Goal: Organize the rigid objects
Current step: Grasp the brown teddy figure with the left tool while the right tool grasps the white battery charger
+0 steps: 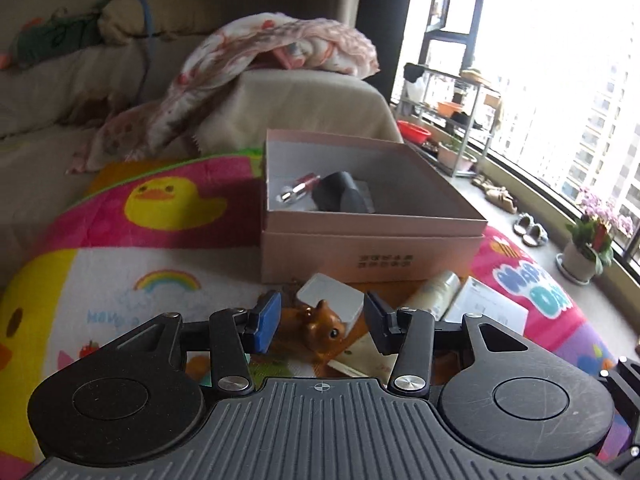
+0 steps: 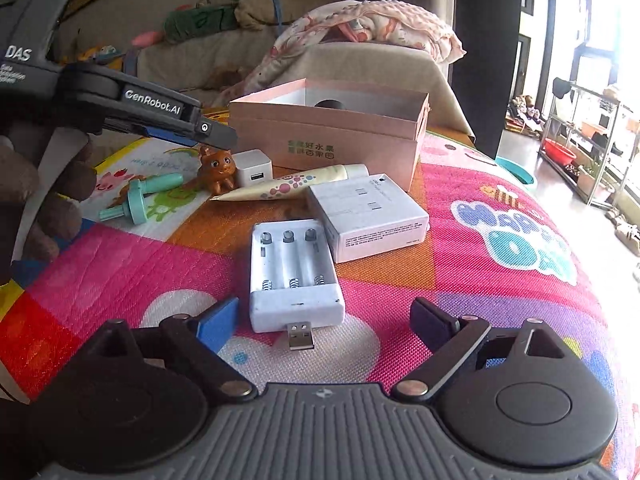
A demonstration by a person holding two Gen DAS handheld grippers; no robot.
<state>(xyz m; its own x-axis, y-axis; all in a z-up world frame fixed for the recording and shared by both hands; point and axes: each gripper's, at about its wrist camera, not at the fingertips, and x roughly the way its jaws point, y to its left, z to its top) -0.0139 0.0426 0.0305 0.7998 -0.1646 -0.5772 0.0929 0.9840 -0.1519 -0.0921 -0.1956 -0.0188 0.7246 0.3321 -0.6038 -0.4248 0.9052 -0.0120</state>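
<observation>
On the colourful play mat [image 2: 460, 280] lies a white battery charger [image 2: 294, 276] with a USB plug, just ahead of my right gripper [image 2: 326, 322]. That gripper is open wide and holds nothing. Farther back, a brown toy animal [image 2: 216, 168] stands beside a white USB cube [image 2: 254, 172]. My left gripper [image 2: 216, 134] hovers just above the toy. In the left wrist view the toy [image 1: 316, 322] and cube [image 1: 334, 298] show below and between the fingers of the left gripper [image 1: 323, 318], which is open and not touching them. An open pink box [image 1: 372, 240] holds a dark object [image 1: 342, 196] and a lipstick [image 1: 298, 188].
A cream tube [image 2: 288, 188], a white carton [image 2: 368, 216] and a teal tool [image 2: 140, 196] lie near the box [image 2: 332, 136]. A gloved hand [image 2: 40, 200] holds the left gripper. A sofa with a blanket [image 1: 256, 64] stands behind. Shelves and a potted plant [image 1: 588, 248] stand by the window.
</observation>
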